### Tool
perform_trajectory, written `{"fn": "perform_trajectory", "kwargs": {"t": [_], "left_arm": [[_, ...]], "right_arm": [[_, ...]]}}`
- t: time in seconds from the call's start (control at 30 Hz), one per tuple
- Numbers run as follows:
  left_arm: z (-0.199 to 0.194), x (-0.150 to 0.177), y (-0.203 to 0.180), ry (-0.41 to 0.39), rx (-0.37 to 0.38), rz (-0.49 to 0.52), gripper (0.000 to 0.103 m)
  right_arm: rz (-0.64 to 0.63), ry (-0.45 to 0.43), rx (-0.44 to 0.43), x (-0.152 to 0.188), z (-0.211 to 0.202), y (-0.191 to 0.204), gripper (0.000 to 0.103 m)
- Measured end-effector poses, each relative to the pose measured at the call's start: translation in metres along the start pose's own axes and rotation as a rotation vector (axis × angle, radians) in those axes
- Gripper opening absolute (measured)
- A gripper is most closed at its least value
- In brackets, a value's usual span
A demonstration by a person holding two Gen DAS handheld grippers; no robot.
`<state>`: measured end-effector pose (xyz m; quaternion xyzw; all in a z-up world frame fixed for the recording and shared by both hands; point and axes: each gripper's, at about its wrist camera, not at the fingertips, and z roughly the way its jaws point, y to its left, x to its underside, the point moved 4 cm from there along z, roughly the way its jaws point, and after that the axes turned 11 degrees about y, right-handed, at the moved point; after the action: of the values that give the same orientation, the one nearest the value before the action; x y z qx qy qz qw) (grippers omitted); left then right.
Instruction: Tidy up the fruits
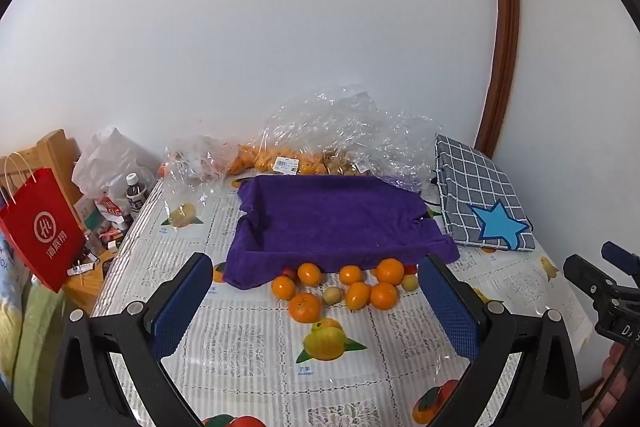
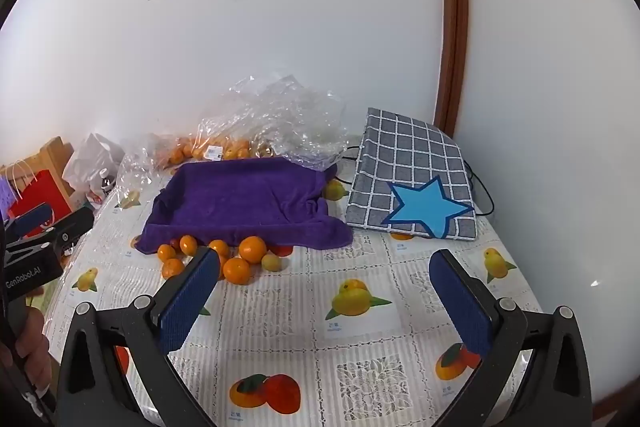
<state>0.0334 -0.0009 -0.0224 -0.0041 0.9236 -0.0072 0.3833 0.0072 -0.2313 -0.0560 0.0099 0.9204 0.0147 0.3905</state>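
Both hand-held grippers, your left (image 1: 316, 303) and right (image 2: 324, 283), are spread wide and hold nothing. Farther off, the round oranges (image 1: 348, 285) sit loose on the bench (image 1: 256, 331), touching the purple towel (image 1: 332, 223). Bump one and they may roll away.

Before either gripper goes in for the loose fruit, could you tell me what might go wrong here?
1. The loose oranges lie bunched and touching; gripping one may roll its neighbours across the table.
2. Some fruit sits half under the purple towel, so a finger could snag its drooping edge.
3. Both grippers, left gripper and right gripper, might collide.
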Motion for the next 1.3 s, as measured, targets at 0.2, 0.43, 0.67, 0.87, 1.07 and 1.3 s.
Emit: {"fn": "perform_trajectory", "kwargs": {"t": [0.2,0.43,0.67,0.87,1.07,1.3], "left_arm": [[0.001,0.0,-0.01,-0.004,-0.013,0.014,0.103],[-0.003,-0.003,0.002,-0.008,0.001,-0.027,0.103],[-0.002,0.0,0.004,-0.007,0.014,-0.037,0.103],[-0.002,0.002,0.006,-0.01,0.013,-0.036,0.103],[-0.002,0.002,0.005,-0.008,0.013,-0.037,0.103],[-0.002,0.002,0.004,-0.009,0.012,-0.037,0.103]], "right_arm": [[0.012,0.019,-0.009,0.007,-0.003,0.001,0.103],[-0.004,0.024,0.015,0.003,0.001,0.001,0.103],[-0.003,0.029,0.013,0.004,0.002,-0.002,0.103],[-0.005,0.028,0.013,0.004,0.002,-0.001,0.103],[-0.003,0.028,0.01,0.003,0.002,-0.002,0.103],[-0.009,0.026,0.01,0.003,0.0,0.0,0.103]]}}
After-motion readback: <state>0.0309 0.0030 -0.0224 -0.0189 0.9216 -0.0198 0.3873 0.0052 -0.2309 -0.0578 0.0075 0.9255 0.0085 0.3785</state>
